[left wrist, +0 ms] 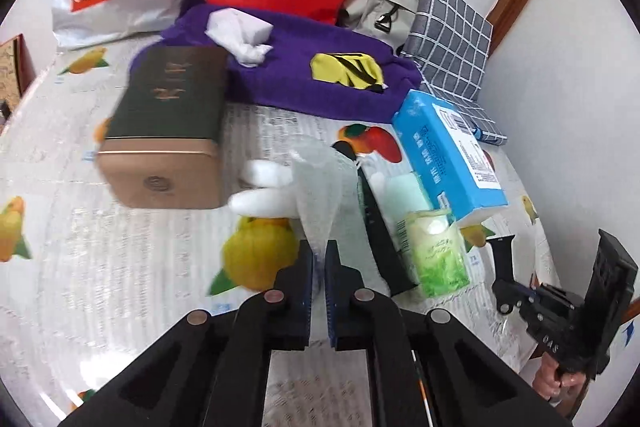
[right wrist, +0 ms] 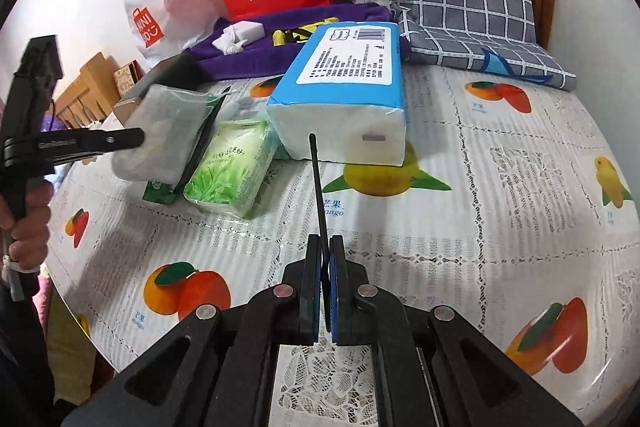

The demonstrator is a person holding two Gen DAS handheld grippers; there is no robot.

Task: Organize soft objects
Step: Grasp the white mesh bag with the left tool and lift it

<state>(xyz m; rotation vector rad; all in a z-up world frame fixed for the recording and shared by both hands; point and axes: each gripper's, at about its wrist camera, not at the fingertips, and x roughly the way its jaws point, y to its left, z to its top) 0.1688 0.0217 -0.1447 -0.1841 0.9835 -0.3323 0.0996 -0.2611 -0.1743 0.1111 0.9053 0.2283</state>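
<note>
Left tongs [left wrist: 319, 259] pinch a clear bag of cotton [right wrist: 168, 135]; right tongs [right wrist: 325, 255] pinch a thin black stick [right wrist: 318, 183].

My right gripper [right wrist: 326, 247] pinches a thin black stick [right wrist: 317, 183] upright over the fruit-print tablecloth [right wrist: 480, 187]. Ahead lies a blue tissue pack [right wrist: 348, 83], a green tissue packet [right wrist: 230, 173] beside it. My left gripper [right wrist: 138, 138] holds a clear bag [right wrist: 168, 131].

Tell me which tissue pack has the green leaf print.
The small tissue pack, lying flat on the tablecloth beside the big blue tissue pack. The blue one carries a white printed label and no leaves.
</note>
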